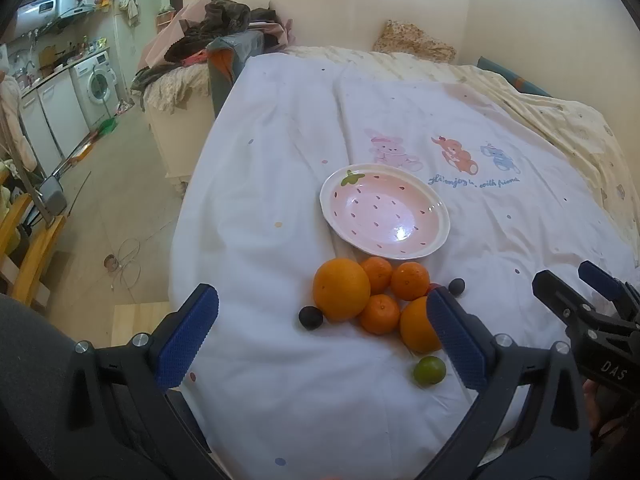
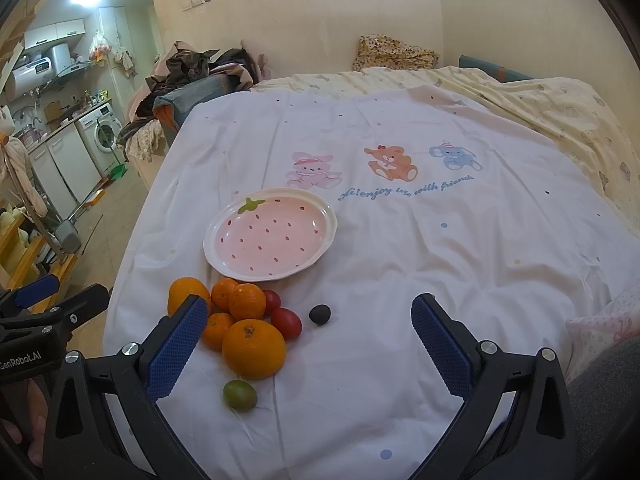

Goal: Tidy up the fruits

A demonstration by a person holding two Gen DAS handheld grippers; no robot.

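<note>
I'm holding my left gripper (image 1: 322,338) jaws spread wide, nothing between the blue pads, hovering over the near edge of the bed. Same for my right gripper (image 2: 310,344), jaws fully apart and gripping nothing, angled down at the white sheet (image 2: 400,280).

Nearest fruit is a small green lime (image 2: 239,395), lying alone on the sheet just in front of the pile. Behind it a big orange (image 2: 254,348) is sitting, with tangerines (image 2: 247,301) bunched right against it and a second big orange (image 1: 341,290) on the left side of the cluster. Two red tomatoes (image 2: 286,322) are touching the pile on its right. One dark plum (image 2: 319,314) is lying a little apart to the right, another dark plum (image 1: 311,317) just left of the pile in the left view.

Past the fruit, a pink strawberry-pattern plate (image 2: 328,236) is resting on the sheet, nothing in it, close behind the tangerines.

Farther back, cartoon animals (image 2: 392,162) are printed on the sheet, then a yellow blanket (image 2: 540,100) and a heap of clothes (image 2: 192,68).
</note>
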